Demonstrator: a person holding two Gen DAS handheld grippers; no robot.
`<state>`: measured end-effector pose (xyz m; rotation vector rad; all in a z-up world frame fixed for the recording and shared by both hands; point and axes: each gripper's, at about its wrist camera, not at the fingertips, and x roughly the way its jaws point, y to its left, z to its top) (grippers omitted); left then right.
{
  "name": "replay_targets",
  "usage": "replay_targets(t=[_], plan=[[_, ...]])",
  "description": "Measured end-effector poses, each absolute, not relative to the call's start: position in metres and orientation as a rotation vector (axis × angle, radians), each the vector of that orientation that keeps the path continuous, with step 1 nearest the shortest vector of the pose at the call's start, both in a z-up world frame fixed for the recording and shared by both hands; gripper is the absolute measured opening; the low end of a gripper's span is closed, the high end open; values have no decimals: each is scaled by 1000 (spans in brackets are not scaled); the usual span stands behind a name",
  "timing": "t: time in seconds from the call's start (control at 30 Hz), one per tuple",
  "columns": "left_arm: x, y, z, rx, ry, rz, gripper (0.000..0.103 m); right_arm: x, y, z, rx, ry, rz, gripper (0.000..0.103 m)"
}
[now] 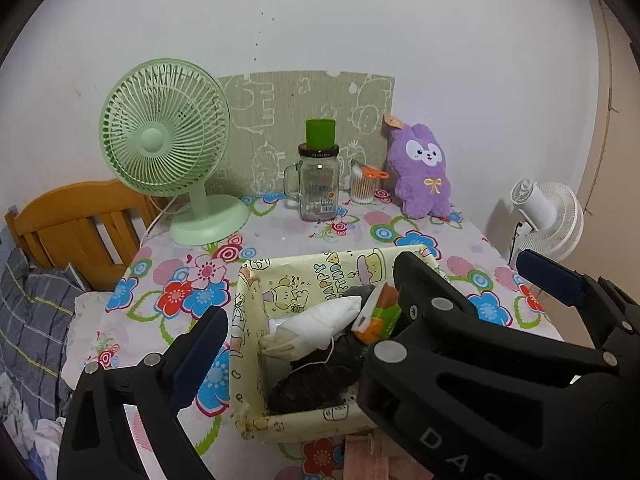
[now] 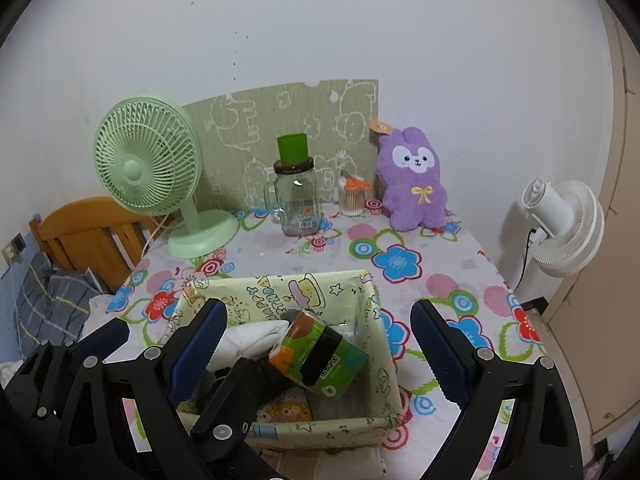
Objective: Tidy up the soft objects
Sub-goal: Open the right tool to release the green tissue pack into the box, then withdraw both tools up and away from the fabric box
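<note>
Left of both tools, a wooden bed headboard (image 1: 76, 220) and a checked pillow (image 1: 36, 312) adjoin the table (image 2: 448, 240), whose smooth cloth bears bright printed flowers under a plain white wall. Beyond the tools stand a ribbed mint-green fan (image 1: 168, 148), a glass jar (image 2: 298, 200) and a fluffy purple plush (image 2: 412, 180). The left tool (image 1: 308, 300) and right tool (image 2: 318, 344) hover spread and empty over the square printed fabric basket (image 2: 360, 424) holding a white cloth bundle (image 1: 320, 328), a glossy tissue pack (image 2: 320, 356) and dark soft items.
</note>
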<state>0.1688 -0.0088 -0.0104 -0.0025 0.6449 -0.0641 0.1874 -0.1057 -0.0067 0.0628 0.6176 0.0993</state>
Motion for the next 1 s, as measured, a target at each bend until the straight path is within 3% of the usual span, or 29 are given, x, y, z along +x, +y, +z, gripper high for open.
replay_targets(t=[1.0], plan=[[78, -15, 20, -8, 519, -49, 98, 92, -114, 31, 45, 511, 112, 95]])
